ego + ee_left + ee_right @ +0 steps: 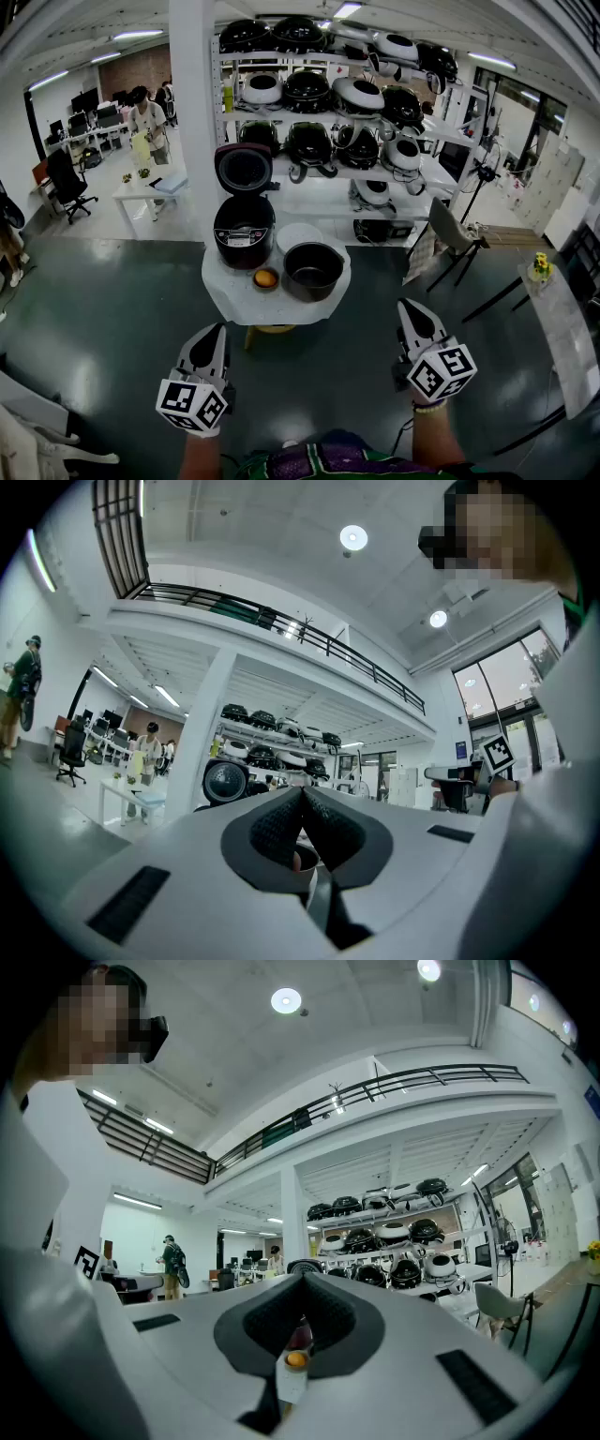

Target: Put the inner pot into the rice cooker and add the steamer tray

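The left claw [216, 330] and the right claw [407, 307] are held level and clenched, with nothing gripped between the jaws, both well short of the round white desk [234, 298]. On the desk the rice cooker [244, 230] is set at the back left with its lid raised. The dark inner pot [313, 270] is stood outside it, just to the right. The white steamer tray [298, 234] is seen behind the pot, and a small orange dish [266, 278] lies between cooker and pot.
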`<state>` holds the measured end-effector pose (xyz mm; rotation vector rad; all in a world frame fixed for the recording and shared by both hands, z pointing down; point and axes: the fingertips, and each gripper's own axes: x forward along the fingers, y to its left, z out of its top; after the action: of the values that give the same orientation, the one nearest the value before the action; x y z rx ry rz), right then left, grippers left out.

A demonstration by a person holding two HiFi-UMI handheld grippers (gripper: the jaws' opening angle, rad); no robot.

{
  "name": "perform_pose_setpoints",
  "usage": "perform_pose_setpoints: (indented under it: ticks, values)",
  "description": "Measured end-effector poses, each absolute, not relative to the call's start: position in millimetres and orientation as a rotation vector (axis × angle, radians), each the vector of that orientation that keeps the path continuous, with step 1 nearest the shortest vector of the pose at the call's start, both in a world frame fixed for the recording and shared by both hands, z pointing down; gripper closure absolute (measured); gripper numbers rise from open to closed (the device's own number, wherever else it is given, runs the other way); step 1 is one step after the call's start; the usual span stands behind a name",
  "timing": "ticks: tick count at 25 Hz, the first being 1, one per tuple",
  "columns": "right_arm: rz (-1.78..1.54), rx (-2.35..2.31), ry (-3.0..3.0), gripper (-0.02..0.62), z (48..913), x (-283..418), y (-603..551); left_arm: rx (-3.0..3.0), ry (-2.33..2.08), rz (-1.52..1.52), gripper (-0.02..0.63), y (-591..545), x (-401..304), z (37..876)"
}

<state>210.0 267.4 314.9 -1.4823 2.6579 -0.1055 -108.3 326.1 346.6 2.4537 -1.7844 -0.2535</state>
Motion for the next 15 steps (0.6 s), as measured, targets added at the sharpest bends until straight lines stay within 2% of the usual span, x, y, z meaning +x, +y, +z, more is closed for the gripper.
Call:
perform_pose_setpoints:
  ticks: [15]
  values:
    - [-0.142,-1.449,2.676,0.592,315.0,191.7,266.4,2.452,-1.768,-0.267,0.584,319.1,-119.5,343.8]
